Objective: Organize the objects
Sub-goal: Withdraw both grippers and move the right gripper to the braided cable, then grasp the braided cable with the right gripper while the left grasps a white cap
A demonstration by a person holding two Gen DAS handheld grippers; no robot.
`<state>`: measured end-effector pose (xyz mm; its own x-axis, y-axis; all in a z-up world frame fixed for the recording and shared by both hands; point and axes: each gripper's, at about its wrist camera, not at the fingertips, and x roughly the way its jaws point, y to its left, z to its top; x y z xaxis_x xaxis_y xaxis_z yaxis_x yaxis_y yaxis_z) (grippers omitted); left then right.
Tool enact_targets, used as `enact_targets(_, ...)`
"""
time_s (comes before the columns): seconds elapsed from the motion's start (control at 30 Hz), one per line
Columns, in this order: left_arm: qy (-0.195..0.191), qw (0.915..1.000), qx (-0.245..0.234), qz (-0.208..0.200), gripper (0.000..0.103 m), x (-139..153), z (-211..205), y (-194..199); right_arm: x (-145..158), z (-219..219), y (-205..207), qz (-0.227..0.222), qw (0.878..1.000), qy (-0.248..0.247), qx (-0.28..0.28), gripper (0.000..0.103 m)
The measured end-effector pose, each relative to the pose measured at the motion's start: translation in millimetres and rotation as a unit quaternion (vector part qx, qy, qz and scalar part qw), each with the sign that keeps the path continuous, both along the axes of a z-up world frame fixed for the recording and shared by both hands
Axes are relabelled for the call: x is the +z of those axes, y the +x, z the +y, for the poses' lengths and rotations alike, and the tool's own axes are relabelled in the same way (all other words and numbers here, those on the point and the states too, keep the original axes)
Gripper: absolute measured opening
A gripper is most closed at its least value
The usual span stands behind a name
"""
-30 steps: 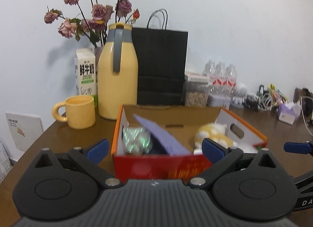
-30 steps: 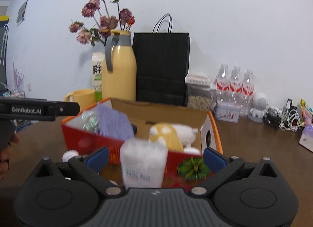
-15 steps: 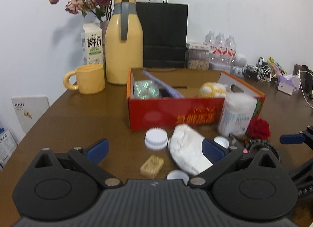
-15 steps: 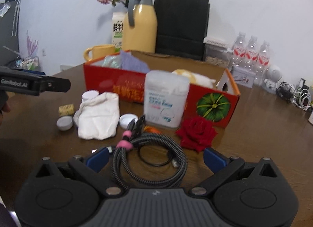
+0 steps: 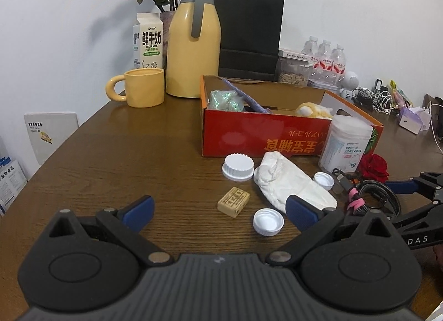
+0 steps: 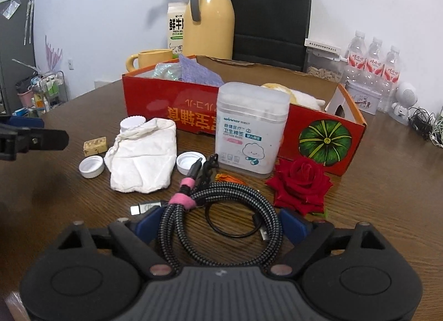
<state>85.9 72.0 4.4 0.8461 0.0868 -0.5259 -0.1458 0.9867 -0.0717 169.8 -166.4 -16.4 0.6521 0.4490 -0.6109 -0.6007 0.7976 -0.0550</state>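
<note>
A red cardboard box (image 5: 249, 138) (image 6: 171, 110) stands on the brown table and holds a purple cloth, a glittery item and a yellow plush toy. In front of it lie a cotton swab tub (image 6: 250, 127), a white cloth bag (image 5: 290, 182) (image 6: 141, 157), a large white lid (image 5: 238, 167), two small white caps (image 5: 268, 221), a tan block (image 5: 233, 201), a red rose (image 6: 300, 181) and a coiled braided cable (image 6: 221, 210). My left gripper (image 5: 220, 208) is open and empty above the block and cap. My right gripper (image 6: 221, 222) is open, with the cable coil between its fingers.
A yellow thermos (image 5: 193, 41), yellow mug (image 5: 141, 87), milk carton (image 5: 148, 41), dried flowers and black paper bag (image 5: 249, 33) stand behind the box. Water bottles (image 6: 373, 66), a seed jar and tangled cords sit at the back right.
Both grippers have pulled back and tilted down from the box, so the loose items in front of it have come into view. Both stay open.
</note>
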Motion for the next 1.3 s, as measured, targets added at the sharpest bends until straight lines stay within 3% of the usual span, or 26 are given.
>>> enact_targets(0.23, 0.001, 1.0, -0.003, 0.004, 0.103, -0.9, -3.8, 2.3, 5.3, -0.5, -12.3, -0.033, 0.999, 0.007, 0.007, 0.088)
enact_targets(0.53, 0.006, 0.9996, -0.019, 0.022, 0.103, -10.1, -16.7, 10.8, 19.7, -31.2, -26.8, -0.098, 0.99, 0.087, -0.06, 0.088)
enact_targets(1.13, 0.02, 0.9982, -0.023, 0.051, 0.103, -23.6, -36.6, 28.0, 21.8, -36.4, -32.0, -0.116, 0.986, 0.1, -0.07, 0.088)
enact_targets(1.2, 0.018, 0.9983, -0.027, 0.048, 0.093, -23.0, -38.2, 26.8, 22.1, -36.6, -32.2, -0.116, 0.986, 0.1, -0.072, 0.088)
enact_targets(1.27, 0.015, 0.9982, -0.027, 0.051, 0.072, -23.4, -39.3, 27.0, 22.3, -37.1, -32.7, -0.117, 0.985, 0.101, -0.072, 0.088)
enact_targets(1.3, 0.019, 0.9983, -0.026, 0.048, 0.068, -23.2, -40.4, 26.5, 22.2, -36.8, -32.7, -0.117, 0.985, 0.101, -0.073, 0.088)
